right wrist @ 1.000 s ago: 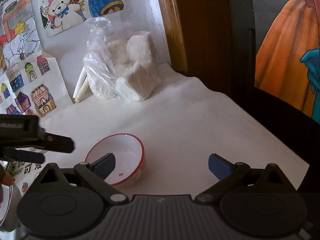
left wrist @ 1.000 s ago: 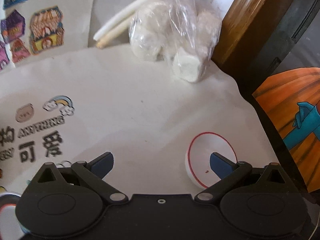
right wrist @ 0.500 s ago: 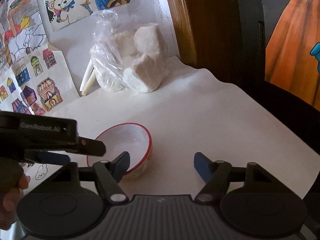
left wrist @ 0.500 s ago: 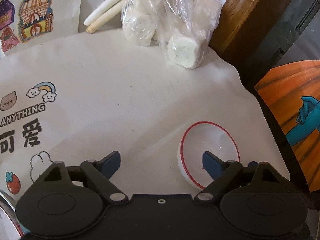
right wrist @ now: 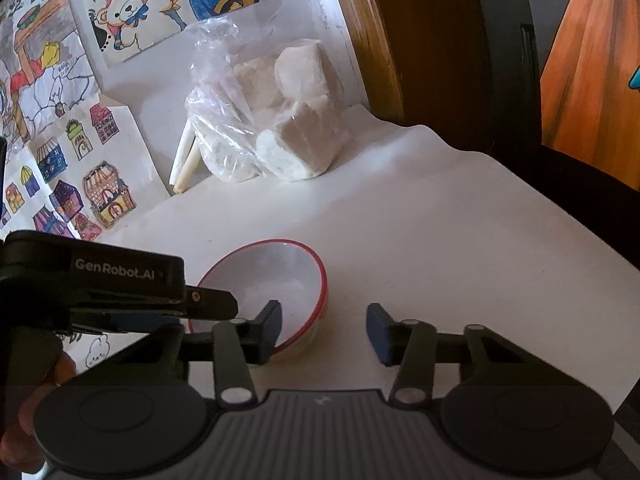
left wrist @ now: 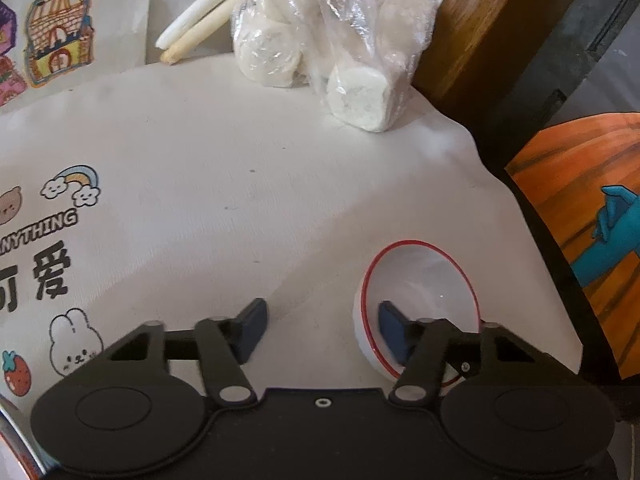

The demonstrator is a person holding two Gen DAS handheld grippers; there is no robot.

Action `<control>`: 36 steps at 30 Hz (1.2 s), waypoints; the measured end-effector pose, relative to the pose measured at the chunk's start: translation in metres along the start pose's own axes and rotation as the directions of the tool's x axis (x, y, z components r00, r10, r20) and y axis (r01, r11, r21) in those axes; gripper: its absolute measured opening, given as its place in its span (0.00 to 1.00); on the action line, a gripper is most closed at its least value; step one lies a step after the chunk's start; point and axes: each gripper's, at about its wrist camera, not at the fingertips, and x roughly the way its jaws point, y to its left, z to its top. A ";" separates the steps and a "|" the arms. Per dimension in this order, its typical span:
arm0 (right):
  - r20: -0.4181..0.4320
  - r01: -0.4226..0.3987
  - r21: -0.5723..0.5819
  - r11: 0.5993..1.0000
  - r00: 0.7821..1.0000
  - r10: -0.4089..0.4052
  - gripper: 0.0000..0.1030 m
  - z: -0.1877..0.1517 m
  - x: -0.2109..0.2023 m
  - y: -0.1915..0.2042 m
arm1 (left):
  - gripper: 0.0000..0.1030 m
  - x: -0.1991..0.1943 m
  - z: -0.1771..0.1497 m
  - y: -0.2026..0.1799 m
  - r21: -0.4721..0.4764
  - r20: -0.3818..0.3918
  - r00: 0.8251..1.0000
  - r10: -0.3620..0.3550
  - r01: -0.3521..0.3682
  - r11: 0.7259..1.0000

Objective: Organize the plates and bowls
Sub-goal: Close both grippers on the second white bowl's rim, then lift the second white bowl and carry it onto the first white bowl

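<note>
Both grippers converge on one small white bowl with a red rim (left wrist: 420, 300), sitting on the white paper table cover (left wrist: 240, 184) near its right edge. The left gripper (left wrist: 322, 332) has its jaws closing, its right pad inside the bowl and its left pad outside on the paper, the near wall between them, not yet pinched. The right gripper (right wrist: 324, 330) is closing too, its left pad in the bowl, its right pad outside. A plastic bag of white chunks (right wrist: 272, 136) rests at the back by the wooden frame (right wrist: 400, 40).
</note>
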 end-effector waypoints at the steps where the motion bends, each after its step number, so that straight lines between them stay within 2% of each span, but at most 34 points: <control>1: 0.000 -0.002 0.003 1.000 1.000 0.002 0.42 0.000 0.000 0.000 | 0.51 0.000 0.000 0.000 0.004 -0.001 1.000 -0.002 0.002 1.000; 6: 0.002 -0.021 0.030 0.999 1.000 0.021 0.30 -0.001 0.000 0.000 | 0.39 0.001 -0.003 0.001 0.001 -0.010 0.999 -0.043 0.043 0.999; 12: 0.001 -0.025 0.034 0.999 1.000 0.024 0.20 -0.001 0.000 0.004 | 0.24 0.000 -0.005 -0.002 0.017 -0.025 0.997 -0.075 0.076 0.997; 18: -0.001 0.003 -0.001 1.000 1.000 -0.003 0.17 -0.001 -0.002 0.015 | 0.12 -0.002 -0.010 -0.003 0.036 -0.038 0.995 -0.091 0.093 0.995; 22: -0.001 0.026 -0.032 0.999 1.000 -0.026 0.17 -0.002 -0.003 0.024 | 0.11 -0.005 -0.012 0.000 0.038 -0.033 0.995 -0.089 0.090 0.995; 36: 0.027 0.016 -0.055 0.998 1.000 -0.015 0.17 -0.004 -0.025 0.043 | 0.10 -0.037 -0.019 0.011 0.021 0.007 0.995 -0.104 0.103 0.994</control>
